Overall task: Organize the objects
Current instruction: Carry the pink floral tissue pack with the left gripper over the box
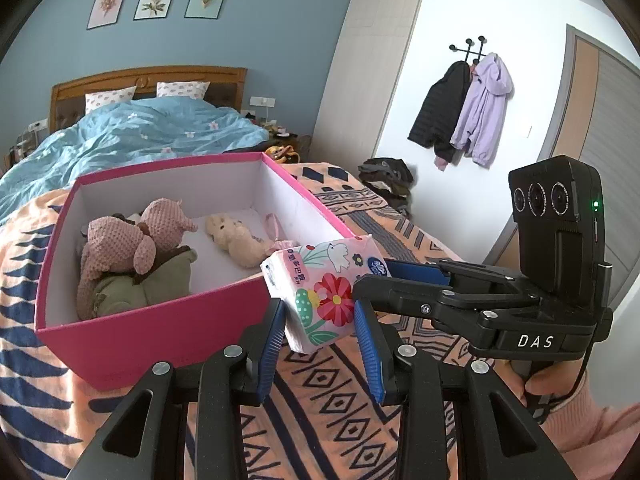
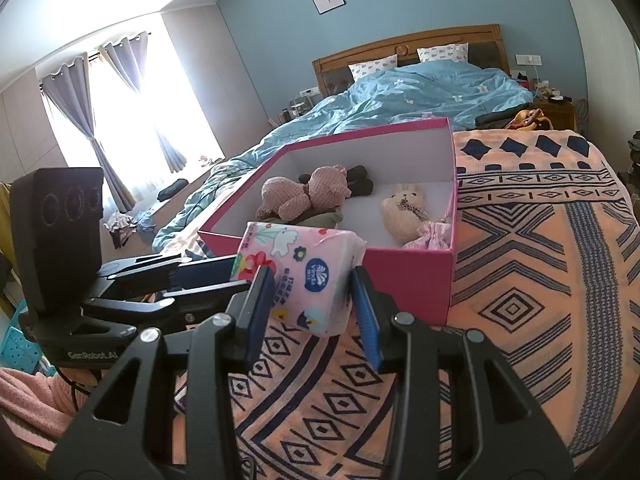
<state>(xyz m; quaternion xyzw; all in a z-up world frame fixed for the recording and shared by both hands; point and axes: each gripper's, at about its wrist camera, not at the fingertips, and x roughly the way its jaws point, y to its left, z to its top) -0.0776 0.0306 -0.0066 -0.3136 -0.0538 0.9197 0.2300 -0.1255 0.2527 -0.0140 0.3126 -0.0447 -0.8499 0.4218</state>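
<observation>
Both the left tool [image 1: 320, 320] and right tool [image 2: 312, 300] clamp the floral plastic-wrapped tissue pack [image 1: 326, 294] just before the pink cardboard box [image 1: 160, 336]; next, one releases so the other can carry it over the rim.

Glossy plastic-wrapped tissue pack [image 1: 326, 292], matt pink cardboard box [image 1: 160, 336], woven blanket [image 1: 340, 400].

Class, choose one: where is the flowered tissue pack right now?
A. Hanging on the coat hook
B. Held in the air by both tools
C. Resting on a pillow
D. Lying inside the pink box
B: the tissue pack sits between the fingers of the left tool and the right tool, in front of the pink box, not inside it.
</observation>
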